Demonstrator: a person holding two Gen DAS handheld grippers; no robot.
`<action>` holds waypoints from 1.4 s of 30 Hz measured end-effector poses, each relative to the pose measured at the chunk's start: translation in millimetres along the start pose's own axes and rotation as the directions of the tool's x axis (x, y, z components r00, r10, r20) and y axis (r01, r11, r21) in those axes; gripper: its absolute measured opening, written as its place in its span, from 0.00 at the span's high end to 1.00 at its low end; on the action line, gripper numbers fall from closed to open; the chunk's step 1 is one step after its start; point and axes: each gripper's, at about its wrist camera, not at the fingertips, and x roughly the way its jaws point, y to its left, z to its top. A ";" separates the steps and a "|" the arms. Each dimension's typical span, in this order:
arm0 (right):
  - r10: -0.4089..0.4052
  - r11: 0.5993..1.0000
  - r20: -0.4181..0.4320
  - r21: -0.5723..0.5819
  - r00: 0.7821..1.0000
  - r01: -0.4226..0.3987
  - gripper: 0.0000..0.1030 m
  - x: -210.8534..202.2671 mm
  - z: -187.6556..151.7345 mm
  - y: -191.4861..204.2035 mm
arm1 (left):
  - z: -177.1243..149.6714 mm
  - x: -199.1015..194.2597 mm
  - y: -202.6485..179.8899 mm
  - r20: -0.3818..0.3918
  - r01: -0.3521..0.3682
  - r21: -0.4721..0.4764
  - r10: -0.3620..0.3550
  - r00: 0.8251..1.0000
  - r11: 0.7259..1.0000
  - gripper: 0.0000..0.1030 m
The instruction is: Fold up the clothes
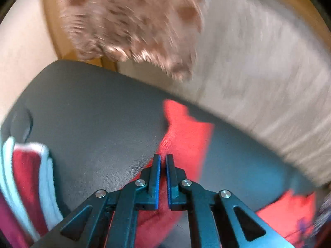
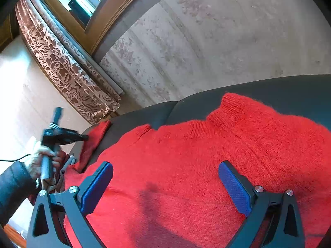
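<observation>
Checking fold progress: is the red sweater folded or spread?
Mostly spread: the sweater lies flat on the dark seat, collar showing, one sleeve stretched out sideways.
</observation>
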 end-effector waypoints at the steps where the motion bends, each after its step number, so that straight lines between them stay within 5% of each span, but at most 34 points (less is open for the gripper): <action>1: -0.001 1.000 -0.001 -0.001 1.000 0.001 0.00 0.2 0.2 0.0 | 1.7 -17.5 6.9 0.023 0.034 -0.050 -0.033 0.999 0.998 0.96; 7: -0.011 1.000 -0.006 -0.005 1.000 0.011 0.00 0.7 0.8 2.0 | 0.3 -120.2 24.4 0.161 0.193 -0.201 -0.162 0.974 0.960 0.97; 11: -0.015 1.000 -0.009 -0.006 1.000 0.015 0.00 1.2 0.8 2.8 | -31.6 -174.7 -2.8 0.209 0.318 -0.185 -0.279 0.937 0.930 0.97; 13: -0.014 1.000 -0.009 -0.006 1.000 0.014 0.00 1.1 0.5 2.8 | -56.6 -184.4 -29.3 0.176 0.428 -0.141 -0.402 0.898 0.893 0.97; 16: -0.013 1.000 -0.007 -0.002 1.000 0.013 0.00 0.9 0.2 2.7 | -94.0 -198.4 -67.5 0.113 0.576 -0.079 -0.567 0.816 0.814 0.86; 20: -0.012 1.000 -0.005 0.002 1.000 0.012 0.00 0.4 0.1 2.2 | -142.1 -214.0 -81.8 0.034 0.659 0.066 -0.662 0.749 0.749 0.86; 21: -0.011 1.000 -0.005 0.002 1.000 0.011 0.00 0.3 0.1 1.9 | -153.1 -217.5 -75.4 0.036 0.657 0.104 -0.663 0.748 0.746 0.85; 24: -0.010 1.000 -0.004 0.004 1.000 0.010 0.00 0.2 -0.4 0.7 | -178.2 -218.1 -39.2 0.080 0.568 0.165 -0.585 0.807 0.806 0.80; 27: -0.006 1.000 -0.010 0.003 1.000 0.006 0.00 1.1 0.1 -0.4 | -204.6 -199.0 3.3 0.085 0.430 0.142 -0.444 0.892 0.891 0.80; 29: -0.004 1.000 -0.016 0.008 1.000 0.004 0.00 1.2 0.9 -1.1 | -226.7 -174.3 27.7 0.030 0.392 0.105 -0.397 0.917 0.914 0.79; 33: -0.122 0.992 -0.145 -0.050 0.982 0.116 0.00 12.3 12.7 14.7 | -266.8 -149.0 38.9 -0.015 0.329 0.136 -0.331 0.944 0.934 0.80; 35: -0.206 0.979 -0.233 -0.051 0.950 0.200 0.00 23.3 24.1 29.0 | -279.2 -139.9 39.3 -0.031 0.331 0.146 -0.330 0.943 0.932 0.79; 38: -0.026 0.997 -0.237 0.062 0.971 0.041 0.00 28.7 41.1 65.1 | -284.6 -134.0 35.8 -0.042 0.364 0.171 -0.363 0.931 0.915 0.79; 40: 0.060 0.998 -0.250 0.051 0.966 -0.048 0.00 41.2 49.3 99.1 | -287.9 -134.8 37.1 -0.046 0.386 0.171 -0.384 0.922 0.907 0.79; 42: 0.044 0.999 -0.301 -0.011 0.953 -0.050 0.00 65.5 52.4 131.2 | -289.0 -134.6 42.2 -0.053 0.410 0.153 -0.407 0.912 0.899 0.79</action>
